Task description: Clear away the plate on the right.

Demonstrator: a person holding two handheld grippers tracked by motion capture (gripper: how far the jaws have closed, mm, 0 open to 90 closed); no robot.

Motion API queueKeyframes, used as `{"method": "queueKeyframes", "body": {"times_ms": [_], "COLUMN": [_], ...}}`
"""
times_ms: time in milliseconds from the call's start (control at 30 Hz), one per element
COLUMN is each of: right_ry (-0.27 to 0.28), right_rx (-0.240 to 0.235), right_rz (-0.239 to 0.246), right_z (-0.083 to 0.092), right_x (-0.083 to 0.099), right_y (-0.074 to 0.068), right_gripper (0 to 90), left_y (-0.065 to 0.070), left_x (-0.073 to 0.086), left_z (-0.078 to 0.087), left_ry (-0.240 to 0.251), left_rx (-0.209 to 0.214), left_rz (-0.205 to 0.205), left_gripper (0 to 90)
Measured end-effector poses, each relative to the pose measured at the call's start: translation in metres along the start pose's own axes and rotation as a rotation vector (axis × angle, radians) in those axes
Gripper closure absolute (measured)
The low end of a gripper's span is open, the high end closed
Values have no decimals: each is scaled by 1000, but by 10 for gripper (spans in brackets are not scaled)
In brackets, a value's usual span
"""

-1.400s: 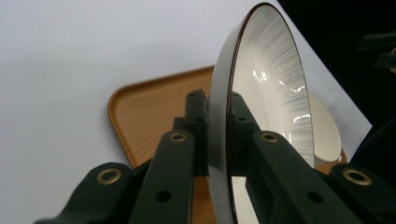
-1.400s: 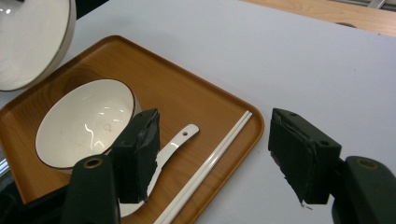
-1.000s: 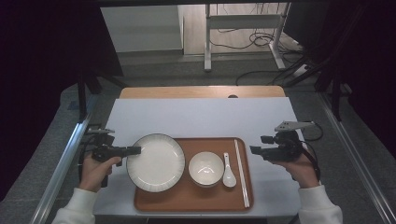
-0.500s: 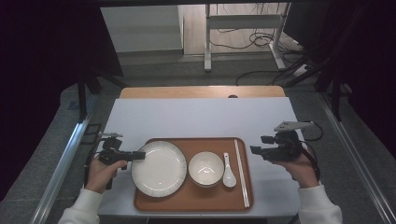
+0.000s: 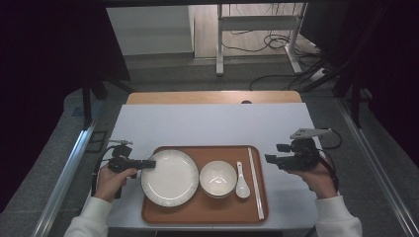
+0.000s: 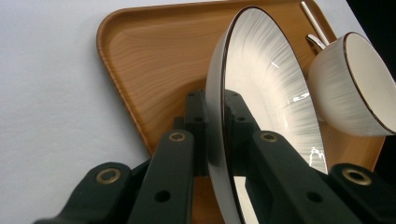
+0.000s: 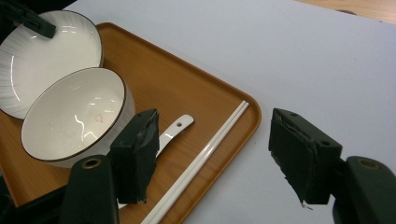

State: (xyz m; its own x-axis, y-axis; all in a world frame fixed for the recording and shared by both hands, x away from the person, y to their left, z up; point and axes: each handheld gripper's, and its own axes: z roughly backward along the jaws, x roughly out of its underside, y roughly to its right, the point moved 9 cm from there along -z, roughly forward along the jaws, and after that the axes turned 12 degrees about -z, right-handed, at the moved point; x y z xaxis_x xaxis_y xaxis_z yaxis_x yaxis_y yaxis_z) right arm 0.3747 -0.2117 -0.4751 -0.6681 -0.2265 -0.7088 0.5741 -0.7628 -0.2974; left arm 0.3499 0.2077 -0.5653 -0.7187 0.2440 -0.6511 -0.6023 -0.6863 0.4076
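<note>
The white plate (image 5: 170, 177) is gripped at its left rim by the left gripper (image 5: 148, 163), one jaw above the rim and one below, as is seen close up in the left gripper view, where the rim (image 6: 219, 121) passes between the two black jaws. The plate is placed in the left half of the wooden tray (image 5: 254, 217), and its left edge reaches out over the tray's left rim. Whether the plate lies flat on the tray or is lifted slightly on the gripped side cannot be told from above.

Just to the right of the plate, near the tray's middle, a white bowl (image 5: 217, 178) is set, and beside it a white spoon (image 5: 241, 183). A pair of white chopsticks (image 5: 255, 180) is laid along the tray's right edge.

The right gripper (image 5: 269, 159) is held above the table (image 5: 217, 123) beside the tray's right edge, its jaws spread apart with nothing between them.
</note>
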Motion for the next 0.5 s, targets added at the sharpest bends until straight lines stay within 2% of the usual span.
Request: {"method": "queueKeyframes", "body": {"times_ms": [167, 500], "right_ry": [-6, -21], "right_rx": [3, 7], "right_rz": [-3, 3], "right_z": [-1, -2], "right_x": [1, 3], "right_y": [2, 2], "right_gripper": [332, 330], "left_y": [2, -2], "left_x": [1, 4], "left_z": [-6, -13], "left_ry": [-14, -56], "left_rx": [3, -60], "left_rz": [-11, -53], "left_gripper": [821, 773]}}
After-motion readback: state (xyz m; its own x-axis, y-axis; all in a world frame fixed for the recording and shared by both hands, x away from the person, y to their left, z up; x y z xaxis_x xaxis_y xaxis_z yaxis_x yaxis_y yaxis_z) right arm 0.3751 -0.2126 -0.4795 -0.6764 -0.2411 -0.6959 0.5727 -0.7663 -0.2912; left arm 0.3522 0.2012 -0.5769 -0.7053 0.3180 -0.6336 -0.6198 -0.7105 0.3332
